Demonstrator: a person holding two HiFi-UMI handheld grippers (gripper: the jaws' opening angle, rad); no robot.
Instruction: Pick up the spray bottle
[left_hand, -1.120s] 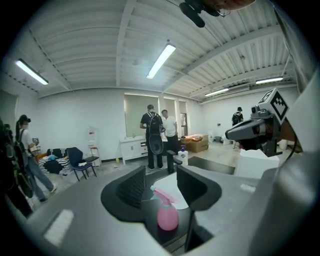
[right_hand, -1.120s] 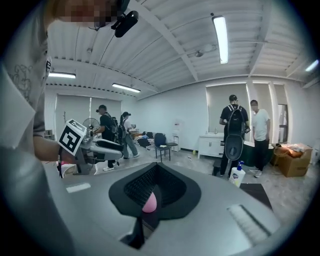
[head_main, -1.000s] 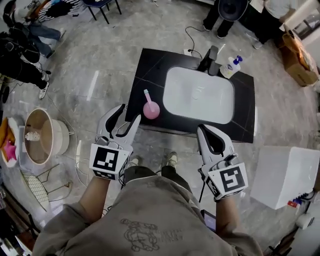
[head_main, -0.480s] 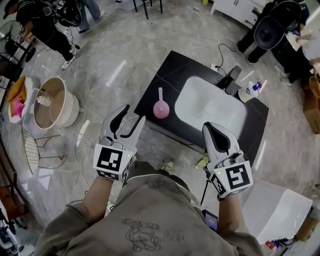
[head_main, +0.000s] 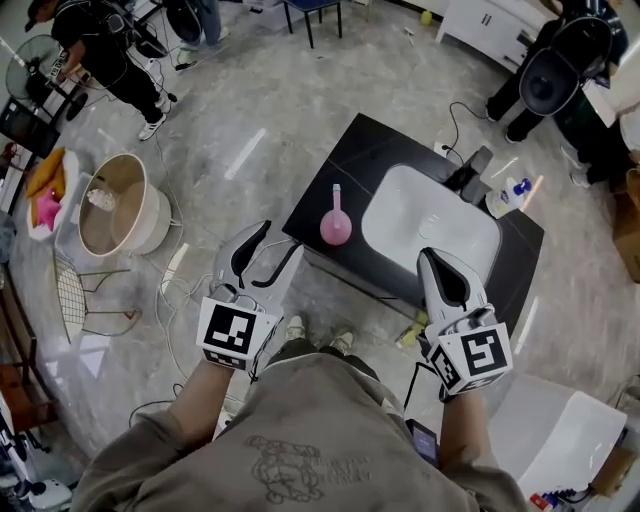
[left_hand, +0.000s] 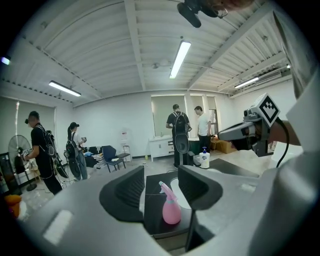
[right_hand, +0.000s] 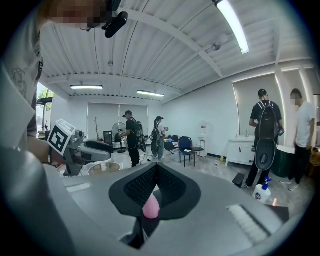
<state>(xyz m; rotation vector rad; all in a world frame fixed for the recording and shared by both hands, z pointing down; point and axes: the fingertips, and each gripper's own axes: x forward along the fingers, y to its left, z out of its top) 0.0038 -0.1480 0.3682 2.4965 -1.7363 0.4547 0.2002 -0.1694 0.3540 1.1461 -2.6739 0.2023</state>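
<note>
I am looking down at my two hands. My left tongs (head_main: 279, 240) are open wide, with a big gap between the two jaws, and they hold nothing. In the left gripper view I can see the pink round plastic spray bottle (left_hand: 171, 211) through that gap, but it is farther off and the jaws do not touch it. My right tongs (head_main: 434, 257) are closed, with the jaws pressed together at the tips, and they hold nothing too (a bit of pink peeks through the slit low between them in the right gripper view, and that is the bottle far behind).

The spray bottle stands upright on the flat black worktop (head_main: 350, 165), near its front left edge, just beside the white sink bowl (head_main: 430, 225) set into it. Its thin neck points up.

Both tongs hang in the air on my side of the worktop and do not touch it. The left ones are nearer to the bottle.

At the far side of the sink is a black tap (head_main: 470, 170). Beside it stands a small white soap bottle with a blue pump (head_main: 511, 193). On the grey floor to my left sits a round cream tub (head_main: 153, 222).
</note>
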